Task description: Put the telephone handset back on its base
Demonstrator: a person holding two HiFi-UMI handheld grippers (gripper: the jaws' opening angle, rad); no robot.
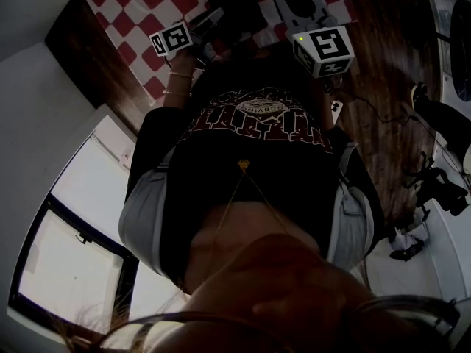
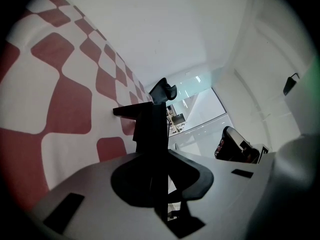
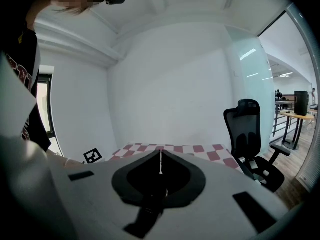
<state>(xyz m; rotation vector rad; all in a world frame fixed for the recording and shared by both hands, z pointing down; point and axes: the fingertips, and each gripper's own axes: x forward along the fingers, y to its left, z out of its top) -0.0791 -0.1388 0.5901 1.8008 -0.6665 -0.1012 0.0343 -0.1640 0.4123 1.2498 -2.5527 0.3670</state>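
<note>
**Left claw** (image 2: 152, 154): pinching the black handset (image 2: 149, 115). The jaws stand only narrowly apart. The handset rises between them as one dark upright slab, with a short bar jutting from its top toward the counter (image 2: 65, 84). The claw is rolled on its side, so the red-and-white checked counter fills the left of the left gripper view. Claw and handset are over the counter; whether the bar touches the cloth cannot be told.

**Right claw** (image 3: 160, 160): pressed together, with a hairline slit of light between the jaws and nothing in them. It is held back from the counter and points across it.

**Office chair** (image 3: 252, 134): just beside the counter's right end.

**Head view**: the left marker cube (image 1: 173, 39) lies over the counter's checked cloth.
</note>
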